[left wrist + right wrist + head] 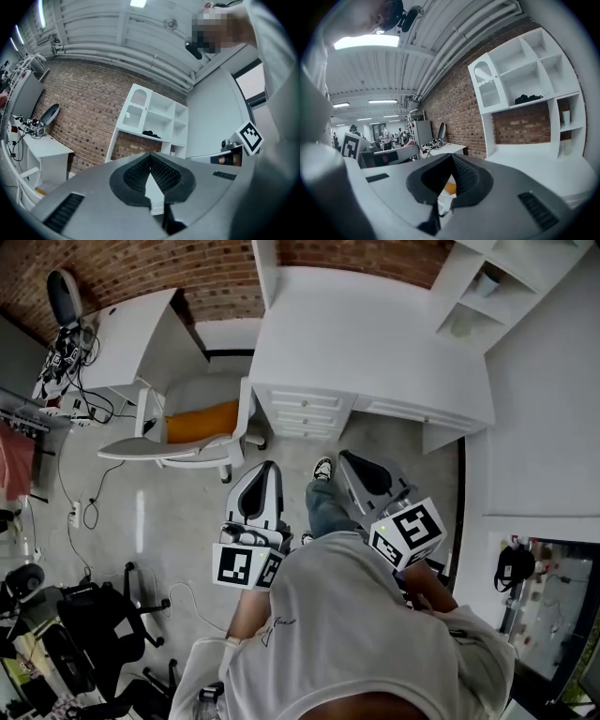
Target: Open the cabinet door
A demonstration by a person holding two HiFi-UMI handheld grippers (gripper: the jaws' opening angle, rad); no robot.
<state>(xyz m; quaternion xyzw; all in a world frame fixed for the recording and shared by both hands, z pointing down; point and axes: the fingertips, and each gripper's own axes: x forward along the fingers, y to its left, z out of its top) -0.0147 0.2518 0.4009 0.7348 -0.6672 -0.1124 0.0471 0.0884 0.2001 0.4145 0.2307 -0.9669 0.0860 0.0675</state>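
The white arched-top cabinet door (490, 86), in the upper left compartment of the white wooden shelf unit (487, 136) above the white desk (534, 164), is being judged light and rigid. Its free edge is being favoured for a hold. The left gripper (150, 157) and right gripper (452, 157) are being held well apart from it, jaws pressed together, empty.
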